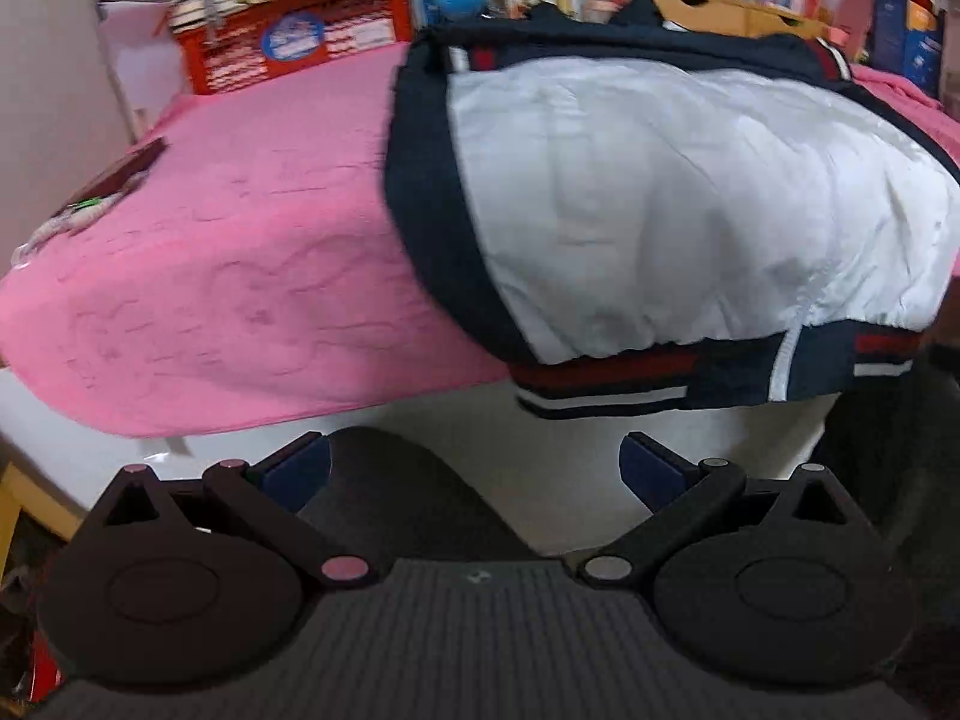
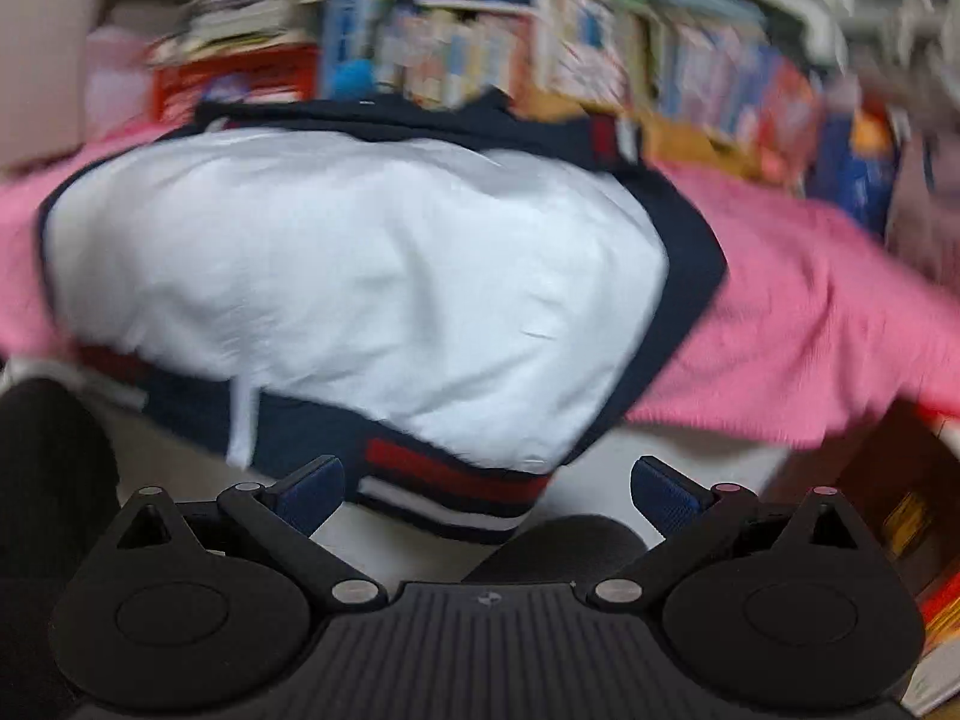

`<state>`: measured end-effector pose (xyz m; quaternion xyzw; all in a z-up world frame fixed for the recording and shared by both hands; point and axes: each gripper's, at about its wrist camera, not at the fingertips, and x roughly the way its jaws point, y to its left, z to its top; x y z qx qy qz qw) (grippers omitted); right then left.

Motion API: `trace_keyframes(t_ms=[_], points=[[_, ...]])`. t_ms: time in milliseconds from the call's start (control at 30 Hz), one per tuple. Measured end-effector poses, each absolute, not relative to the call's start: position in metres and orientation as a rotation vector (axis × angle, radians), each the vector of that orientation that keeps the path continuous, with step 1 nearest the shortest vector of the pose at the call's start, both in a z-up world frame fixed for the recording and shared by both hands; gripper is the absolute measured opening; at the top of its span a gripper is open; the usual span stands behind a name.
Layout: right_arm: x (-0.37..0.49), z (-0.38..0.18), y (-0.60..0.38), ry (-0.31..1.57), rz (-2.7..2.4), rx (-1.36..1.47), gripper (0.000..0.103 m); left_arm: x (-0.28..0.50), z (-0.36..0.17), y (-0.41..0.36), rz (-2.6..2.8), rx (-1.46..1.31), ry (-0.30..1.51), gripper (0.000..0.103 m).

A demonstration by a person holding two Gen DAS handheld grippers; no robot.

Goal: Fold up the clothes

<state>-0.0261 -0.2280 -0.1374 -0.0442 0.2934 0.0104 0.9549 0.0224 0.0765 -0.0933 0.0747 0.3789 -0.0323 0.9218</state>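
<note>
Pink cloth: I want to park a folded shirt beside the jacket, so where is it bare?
Left of the jacket, the pink cloth lies bare up to the dark booklet at its edge. A narrower bare strip lies on the jacket's right. The back is crowded by the red crate and books.

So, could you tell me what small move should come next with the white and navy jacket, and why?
Probably ease both open grippers, left and right, forward to the striped hem of the white and navy jacket; it overhangs the pink blanket, ungripped.
</note>
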Motion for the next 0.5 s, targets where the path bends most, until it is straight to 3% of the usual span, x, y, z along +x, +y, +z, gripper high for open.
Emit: trace_keyframes(t_ms=[333, 400, 433, 467, 500], points=[[0.027, -0.166, -0.269, 0.672, 0.173, 0.023, 0.101, 0.077, -0.135, 0.046, -0.121, 0.223, 0.719, 0.103], [0.037, -0.171, -0.272, 0.703, 0.225, 0.087, 0.089, 0.09, -0.142, 0.047, -0.15, 0.178, 0.735, 0.103], [0.042, -0.174, -0.272, 0.727, 0.247, 0.125, 0.067, 0.094, -0.145, 0.051, -0.161, 0.116, 0.73, 0.099], [0.044, -0.176, -0.274, 0.749, 0.247, 0.171, 0.044, 0.097, -0.149, 0.056, -0.171, 0.051, 0.724, 0.09], [0.046, -0.178, -0.276, 0.771, 0.248, 0.217, 0.03, 0.1, -0.151, 0.061, -0.186, -0.005, 0.757, 0.067]])
